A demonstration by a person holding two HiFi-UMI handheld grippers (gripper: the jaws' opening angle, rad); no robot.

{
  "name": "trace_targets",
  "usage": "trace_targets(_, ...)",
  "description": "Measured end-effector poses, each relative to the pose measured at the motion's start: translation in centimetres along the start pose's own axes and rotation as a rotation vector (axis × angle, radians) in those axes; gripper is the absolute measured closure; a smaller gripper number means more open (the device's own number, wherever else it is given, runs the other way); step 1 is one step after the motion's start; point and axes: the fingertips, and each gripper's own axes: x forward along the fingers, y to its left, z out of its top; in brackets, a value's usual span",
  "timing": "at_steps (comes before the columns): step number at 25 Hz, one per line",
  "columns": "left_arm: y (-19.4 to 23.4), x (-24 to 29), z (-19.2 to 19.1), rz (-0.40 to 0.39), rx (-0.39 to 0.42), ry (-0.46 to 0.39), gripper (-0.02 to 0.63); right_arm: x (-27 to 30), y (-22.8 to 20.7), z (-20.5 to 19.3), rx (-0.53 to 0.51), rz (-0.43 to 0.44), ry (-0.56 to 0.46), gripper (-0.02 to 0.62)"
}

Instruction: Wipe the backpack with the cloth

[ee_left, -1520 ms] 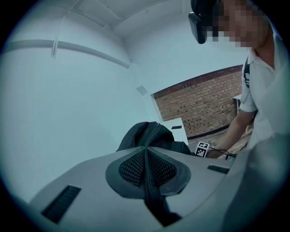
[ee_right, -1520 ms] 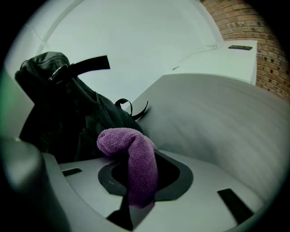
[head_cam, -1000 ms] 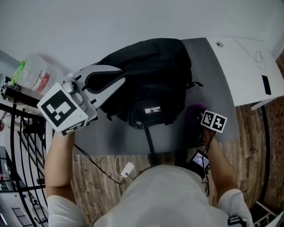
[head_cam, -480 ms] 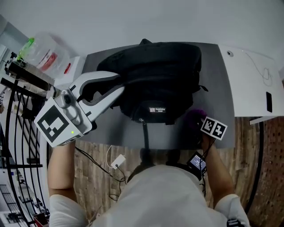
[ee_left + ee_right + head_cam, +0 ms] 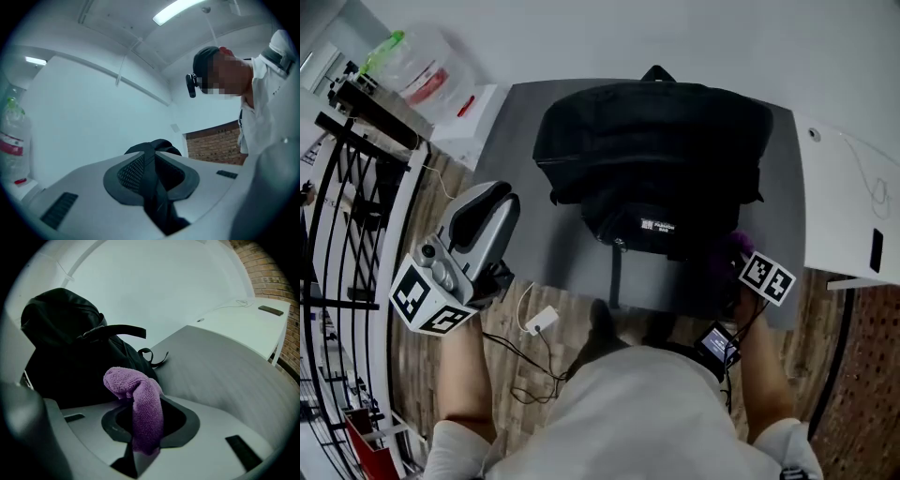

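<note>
While my right gripper (image 5: 731, 262) pinches a purple terry cloth (image 5: 138, 399) beside the black fabric backpack (image 5: 656, 150), my left gripper (image 5: 486, 201) sits clenched, empty.

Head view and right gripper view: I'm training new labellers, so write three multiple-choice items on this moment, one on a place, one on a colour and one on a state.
1. Where does the black fabric backpack lie?
A. on the grey tabletop
B. on a green sofa
C. inside a cardboard box

2. What colour is the terry cloth at the right gripper?
A. yellow
B. purple
C. white

3. How do the right gripper's jaws stand?
A. wide apart and empty
B. closed on a backpack strap
C. closed on the terry cloth

Key:
1 A: the head view shows the backpack resting on the grey surface.
2 B: the right gripper view shows purple pile.
3 C: in that view the cloth stands pinched between the jaws.
</note>
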Motion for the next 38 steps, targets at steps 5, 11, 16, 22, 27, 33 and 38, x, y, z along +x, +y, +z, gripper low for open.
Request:
trace_targets(5,0.6,-1.6,-2.1,0.073,-0.062,-0.015,0.557,0.6,1.3,0.7,-0.024,0.015,-0.002,0.503)
trace_targets(11,0.8,-1.9,-4.6,0.115,-0.144,-0.011,0.557,0.1,2.3,0.7,-0.036,0.021,-0.008,0.503)
trace_targets(16,1.8,-2.4,-7.4,0.115,-0.209,0.033,0.557,-0.7,3.1,0.7,-0.036,0.01,-0.053,0.503)
trace_targets(22,3.1,-3.5,-9.9,0.011,-0.283,0.056,0.557,-2.5,3.5,-0.2,0.023,-0.083,-0.148,0.503)
trace_targets(27,5.6,-4.8,-11.0,-0.112,-0.333,0.082,0.557,-5.3,5.6,-1.3,0.063,-0.185,-0.255,0.503)
trace_targets(33,8.7,-6.8,-13.1,-0.245,-0.396,0.105,0.557,-7.8,9.0,-4.4,0.069,-0.294,-0.342,0.503)
trace_targets(38,9.1,-8.0,-13.8,-0.307,-0.403,0.122,0.557,-9.1,11.2,-5.7,0.064,-0.336,-0.375,0.503)
